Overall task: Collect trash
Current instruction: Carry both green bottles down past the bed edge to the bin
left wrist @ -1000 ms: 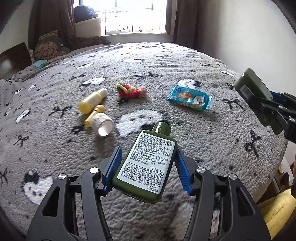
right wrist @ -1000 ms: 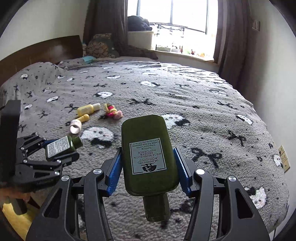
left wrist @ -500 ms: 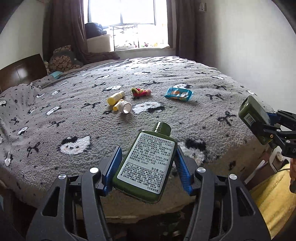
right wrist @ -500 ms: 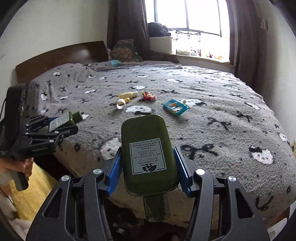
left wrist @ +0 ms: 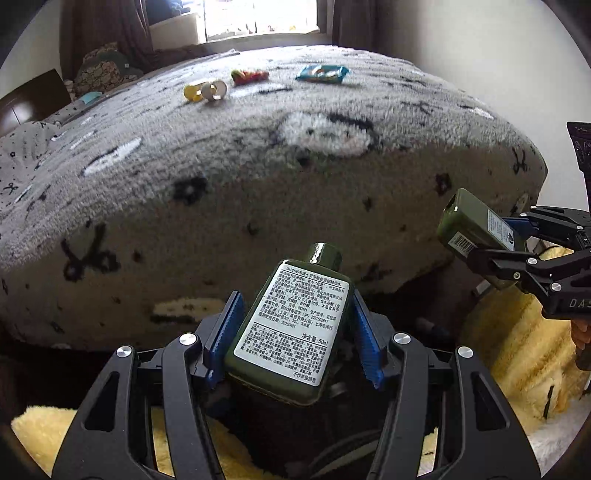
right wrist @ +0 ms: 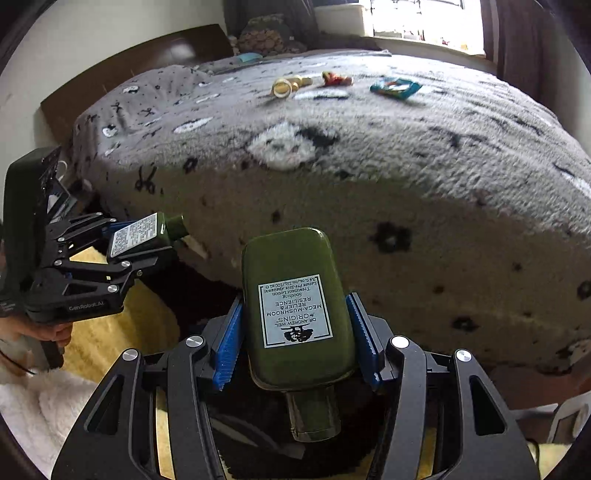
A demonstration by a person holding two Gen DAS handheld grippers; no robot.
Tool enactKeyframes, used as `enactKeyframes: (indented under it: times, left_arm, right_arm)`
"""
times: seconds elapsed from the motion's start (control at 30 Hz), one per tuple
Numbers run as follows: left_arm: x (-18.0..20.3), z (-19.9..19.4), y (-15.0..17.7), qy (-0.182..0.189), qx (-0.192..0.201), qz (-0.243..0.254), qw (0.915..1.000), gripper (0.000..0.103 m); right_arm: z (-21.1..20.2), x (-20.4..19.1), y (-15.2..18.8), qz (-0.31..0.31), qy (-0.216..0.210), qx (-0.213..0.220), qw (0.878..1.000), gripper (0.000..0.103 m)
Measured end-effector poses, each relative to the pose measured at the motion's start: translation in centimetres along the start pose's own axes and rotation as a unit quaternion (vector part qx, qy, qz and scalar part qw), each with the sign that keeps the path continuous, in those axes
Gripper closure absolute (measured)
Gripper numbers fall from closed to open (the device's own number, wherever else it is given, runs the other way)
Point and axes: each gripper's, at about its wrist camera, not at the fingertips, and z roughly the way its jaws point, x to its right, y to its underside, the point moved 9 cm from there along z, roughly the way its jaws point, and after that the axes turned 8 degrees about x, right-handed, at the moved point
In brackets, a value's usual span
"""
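My left gripper [left wrist: 295, 301] is shut on a small dark-green bottle [left wrist: 291, 328] with a white printed label, cap pointing away. My right gripper [right wrist: 295, 299] is shut on a larger green lotion bottle [right wrist: 295, 306], cap toward the camera. Each gripper shows in the other's view: the right one [left wrist: 493, 240] at the right edge, the left one [right wrist: 144, 240] at the left. Both hang beside the bed's foot, over a dark opening [left wrist: 280, 439] on the floor. On the grey blanket [left wrist: 221, 155] lie a yellow bottle with a white roll [left wrist: 210, 90], a red-yellow item [left wrist: 249, 75] and a blue packet [left wrist: 321, 73].
A fluffy yellow rug [left wrist: 517, 354] covers the floor around the dark opening. The bed's side hangs just ahead of both grippers. A wooden headboard [right wrist: 129, 70] stands at the far left, a window [right wrist: 424, 22] and curtains behind. A hand [right wrist: 40, 332] holds the left gripper.
Both grippers have drawn back from over the bed and sunk below its edge, bottles still held. The items on the blanket now sit far away; rug and dark opening have come into view.
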Motion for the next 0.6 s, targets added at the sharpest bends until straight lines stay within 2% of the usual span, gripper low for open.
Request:
enactKeyframes:
  times: [0.17, 0.37, 0.6]
  left_arm:
    - [-0.1, 3.4, 3.8, 0.0, -0.059, -0.004, 0.9982, 0.049]
    - [0.3, 7.7, 7.9, 0.017, -0.139, -0.033, 0.9896, 0.049]
    - [2.1, 10.1, 10.8, 0.047, -0.19, -0.031, 0.9801, 0.049]
  right_arm:
    - [3.8, 0.0, 3.5, 0.016, 0.015, -0.069, 0.997, 0.048]
    - [7.2, 0.7, 6.9, 0.044, 0.037, -0.129, 0.99, 0.048]
    - [10.3, 1.3, 9.4, 0.073, 0.05, -0.166, 0.982, 0.048]
